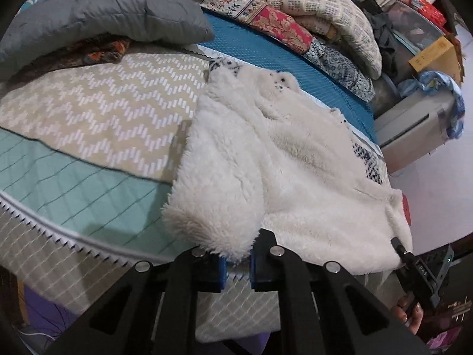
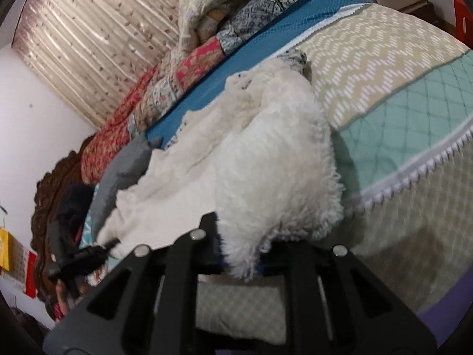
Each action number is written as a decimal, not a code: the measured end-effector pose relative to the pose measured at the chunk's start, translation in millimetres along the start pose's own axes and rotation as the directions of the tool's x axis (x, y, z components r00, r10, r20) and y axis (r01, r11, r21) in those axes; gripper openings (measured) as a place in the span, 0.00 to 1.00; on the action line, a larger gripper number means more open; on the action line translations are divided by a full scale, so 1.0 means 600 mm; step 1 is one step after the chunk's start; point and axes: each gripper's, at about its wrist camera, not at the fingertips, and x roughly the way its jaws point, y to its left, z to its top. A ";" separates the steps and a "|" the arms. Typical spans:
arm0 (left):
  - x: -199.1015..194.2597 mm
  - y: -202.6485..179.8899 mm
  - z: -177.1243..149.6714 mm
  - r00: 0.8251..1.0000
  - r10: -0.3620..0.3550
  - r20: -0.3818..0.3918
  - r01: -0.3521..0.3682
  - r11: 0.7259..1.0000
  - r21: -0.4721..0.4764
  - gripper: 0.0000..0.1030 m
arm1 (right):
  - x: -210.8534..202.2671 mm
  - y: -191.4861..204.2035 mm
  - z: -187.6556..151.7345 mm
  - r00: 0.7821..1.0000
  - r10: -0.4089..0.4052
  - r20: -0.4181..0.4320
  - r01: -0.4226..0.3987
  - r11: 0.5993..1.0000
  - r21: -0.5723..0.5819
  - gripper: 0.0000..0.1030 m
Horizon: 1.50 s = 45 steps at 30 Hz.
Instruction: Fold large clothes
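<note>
A large white fleece garment (image 1: 280,153) lies spread on the bed, with a dark-patterned outer side showing at its edges. My left gripper (image 1: 238,266) is at the bottom of the left wrist view. Its blue pads (image 1: 221,272) are shut on a fluffy corner of the garment, which is raised off the bedspread. At the lower right of that view my right gripper (image 1: 397,244) pinches the garment's other near corner. In the right wrist view the garment (image 2: 236,153) drapes over my right gripper (image 2: 245,263) and hides its pads. The left gripper (image 2: 113,244) bites the edge at far left.
The bedspread has a beige zigzag band (image 1: 88,112) and a mint band (image 1: 74,183) over a blue sheet (image 1: 266,50). A grey pillow (image 1: 103,9) lies at the back left. Folded quilts (image 1: 295,14) line the far side. A cardboard box (image 1: 434,53) and white floor (image 1: 428,192) are at right.
</note>
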 end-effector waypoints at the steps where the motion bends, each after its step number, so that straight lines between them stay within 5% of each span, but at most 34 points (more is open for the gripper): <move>1: -0.006 -0.001 -0.014 1.000 0.006 -0.006 -0.006 1.000 0.017 0.07 | -0.006 -0.003 -0.015 1.000 -0.012 -0.010 0.012 1.000 -0.003 0.14; 12: -0.005 0.019 -0.148 0.993 0.083 -0.086 -0.073 0.991 0.115 0.07 | -0.035 -0.047 -0.141 0.980 -0.138 -0.143 0.138 0.990 -0.012 0.14; 14: 0.012 0.029 -0.151 0.989 0.095 -0.115 -0.084 0.991 0.100 0.06 | -0.022 -0.054 -0.140 0.975 -0.164 -0.152 0.165 0.986 -0.002 0.23; 15: 0.018 0.034 -0.150 0.987 0.099 -0.127 -0.088 0.992 0.087 0.04 | -0.019 -0.059 -0.138 0.971 -0.187 -0.150 0.190 0.982 0.007 0.40; 16: 0.018 0.038 -0.149 0.986 0.094 -0.136 -0.085 0.994 0.074 0.02 | -0.024 -0.064 -0.134 0.968 -0.211 -0.135 0.216 0.976 0.022 0.51; 21: -0.035 0.070 -0.153 0.995 0.067 -0.068 -0.063 0.996 0.066 0.00 | -0.082 -0.092 -0.122 0.960 -0.278 -0.022 0.279 0.958 0.069 0.53; 25: -0.098 0.126 -0.148 0.993 0.112 0.033 -0.112 0.994 -0.002 0.00 | -0.150 -0.110 -0.108 0.895 -0.428 0.122 0.418 0.903 0.103 0.53; 27: -0.132 0.150 -0.139 0.986 0.137 0.099 -0.132 0.990 -0.048 0.00 | -0.165 -0.110 -0.094 0.881 -0.444 0.163 0.433 0.896 0.099 0.53; 30: -0.151 0.138 -0.110 0.973 0.164 0.162 -0.163 0.986 -0.020 0.00 | -0.147 -0.078 -0.069 0.894 -0.411 0.180 0.415 0.910 0.014 0.53; 34: -0.121 0.052 -0.063 0.974 0.139 0.181 -0.162 0.980 0.118 0.00 | -0.080 -0.019 -0.044 0.943 -0.303 0.141 0.318 0.943 -0.102 0.52; 37: -0.075 -0.015 -0.047 0.968 0.167 0.186 -0.211 0.946 0.248 0.00 | -0.013 0.029 -0.033 0.965 -0.246 0.086 0.259 0.945 -0.200 0.48; 41: 0.000 -0.063 -0.030 0.974 0.174 0.145 -0.212 0.926 0.312 0.00 | 0.057 0.059 -0.028 0.965 -0.256 0.051 0.260 0.928 -0.265 0.47; 45: 0.068 -0.065 -0.014 0.956 0.263 0.126 -0.291 0.898 0.330 0.00 | 0.098 0.033 -0.009 0.960 -0.280 0.016 0.276 0.933 -0.231 0.45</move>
